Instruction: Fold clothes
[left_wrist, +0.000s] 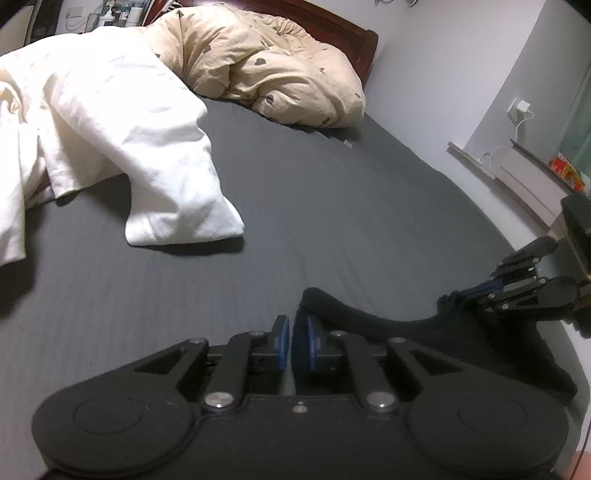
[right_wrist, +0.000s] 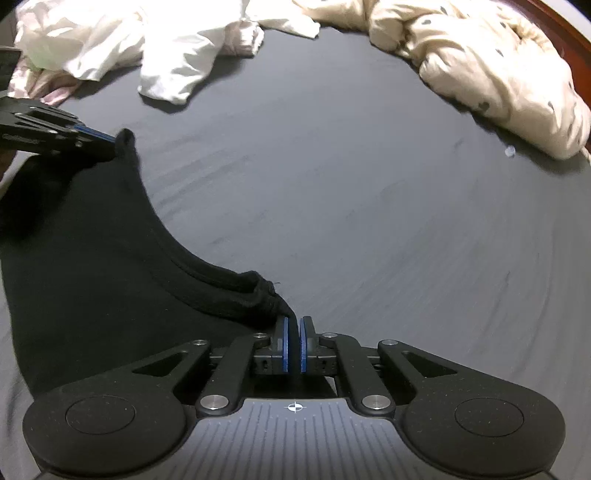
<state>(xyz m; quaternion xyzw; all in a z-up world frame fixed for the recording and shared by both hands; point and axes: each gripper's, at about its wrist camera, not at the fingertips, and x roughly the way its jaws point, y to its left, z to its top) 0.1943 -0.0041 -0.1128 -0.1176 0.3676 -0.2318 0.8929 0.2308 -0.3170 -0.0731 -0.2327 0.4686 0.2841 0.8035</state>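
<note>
A black garment (right_wrist: 96, 266) hangs stretched between my two grippers just above the dark grey bed sheet (right_wrist: 351, 177). My right gripper (right_wrist: 293, 325) is shut on one corner of its thick hem. My left gripper (left_wrist: 293, 325) is shut on the other corner; it also shows in the right wrist view (right_wrist: 110, 142) at the far left. In the left wrist view the black garment (left_wrist: 406, 325) runs right to the right gripper (left_wrist: 465, 295). The hem sags in a curve between the two grips.
A crumpled white garment pile (left_wrist: 110, 122) lies on the bed to the far left. A beige duvet with dark hearts (left_wrist: 277, 62) is bunched at the wooden headboard (left_wrist: 354, 33). A wall with socket and shelf (left_wrist: 517, 110) lies right.
</note>
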